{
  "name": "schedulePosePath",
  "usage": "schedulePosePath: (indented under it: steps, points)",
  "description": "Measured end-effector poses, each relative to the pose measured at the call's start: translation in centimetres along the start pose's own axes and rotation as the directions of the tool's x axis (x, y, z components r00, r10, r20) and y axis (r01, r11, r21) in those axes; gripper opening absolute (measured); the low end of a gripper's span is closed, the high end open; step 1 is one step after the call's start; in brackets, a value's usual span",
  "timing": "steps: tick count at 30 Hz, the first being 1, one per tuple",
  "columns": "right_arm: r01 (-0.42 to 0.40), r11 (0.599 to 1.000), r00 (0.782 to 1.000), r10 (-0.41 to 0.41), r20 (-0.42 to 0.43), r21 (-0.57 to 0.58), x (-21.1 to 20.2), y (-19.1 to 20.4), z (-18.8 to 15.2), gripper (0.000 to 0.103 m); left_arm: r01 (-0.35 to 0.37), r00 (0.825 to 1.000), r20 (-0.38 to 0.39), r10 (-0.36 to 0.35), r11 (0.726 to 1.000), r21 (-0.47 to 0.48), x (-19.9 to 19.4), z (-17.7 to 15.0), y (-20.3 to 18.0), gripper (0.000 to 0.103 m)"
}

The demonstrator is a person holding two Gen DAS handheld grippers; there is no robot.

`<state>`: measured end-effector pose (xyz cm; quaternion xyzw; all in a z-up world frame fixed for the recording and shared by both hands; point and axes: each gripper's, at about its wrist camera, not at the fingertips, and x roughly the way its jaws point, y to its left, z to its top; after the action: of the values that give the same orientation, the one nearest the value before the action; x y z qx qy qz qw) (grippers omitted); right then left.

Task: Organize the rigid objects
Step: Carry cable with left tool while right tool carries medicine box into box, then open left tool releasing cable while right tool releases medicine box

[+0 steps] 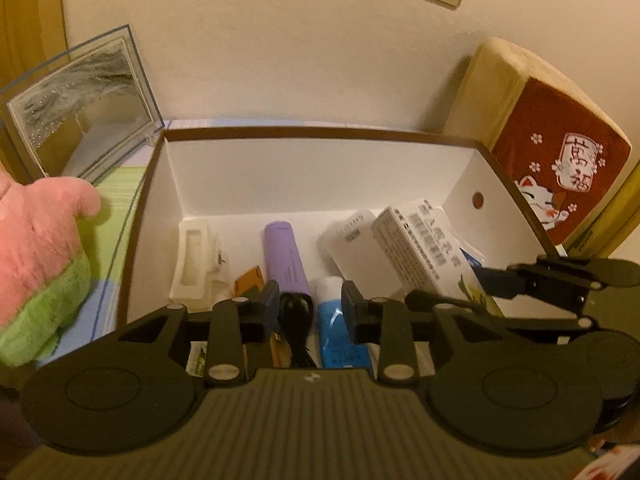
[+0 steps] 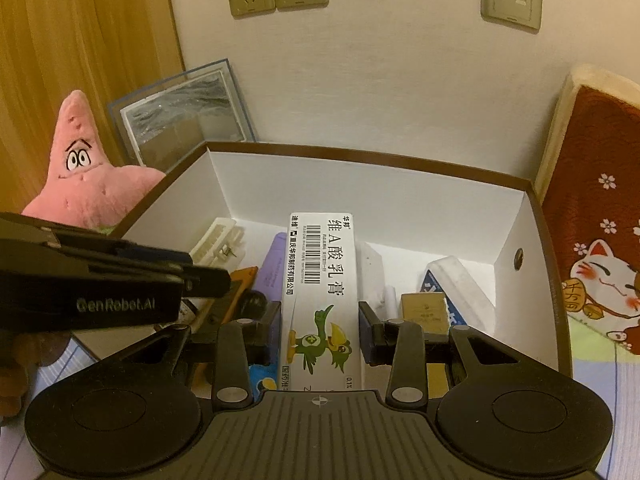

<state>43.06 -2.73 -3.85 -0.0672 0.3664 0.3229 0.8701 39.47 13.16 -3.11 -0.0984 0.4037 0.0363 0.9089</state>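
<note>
A brown-rimmed cardboard box (image 1: 320,134) with white walls stands against the wall and holds several items. My right gripper (image 2: 320,332) is shut on a white medicine carton (image 2: 320,272) printed with a barcode and a green bird, held tilted over the box's right half. From the left wrist view that carton (image 1: 420,248) leans above a plain white box (image 1: 352,248). My left gripper (image 1: 308,308) hangs open over the box's near side. A coiled black cable (image 1: 296,312) lies loose between its pads, beside a purple tube (image 1: 284,256) and a blue-and-white tube (image 1: 340,340).
A white plastic tray (image 1: 192,264) and an orange item (image 1: 250,280) lie in the box's left part. A pink star plush (image 2: 84,176) and a leaning picture frame (image 2: 184,112) stand left of the box. A red cat cushion (image 2: 592,248) leans on the right.
</note>
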Motion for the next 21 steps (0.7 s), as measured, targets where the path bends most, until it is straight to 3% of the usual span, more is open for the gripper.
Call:
schedulePosePath:
  steps: [16, 21]
  points:
    - [-0.022, 1.000, 1.000, 0.022, -0.003, 0.001, 0.7, 1.1, 0.5, 0.035, -0.048, 0.999, 0.011, 0.048, 0.999, -0.006, -0.7, 0.2, 1.4, 0.037]
    - [-0.031, 0.999, 0.999, 0.031, 0.045, 0.010, 0.5, 1.2, 1.2, 0.035, -0.056, 0.998, 0.014, 0.057, 0.998, -0.004, -0.7, 0.3, 1.7, 0.042]
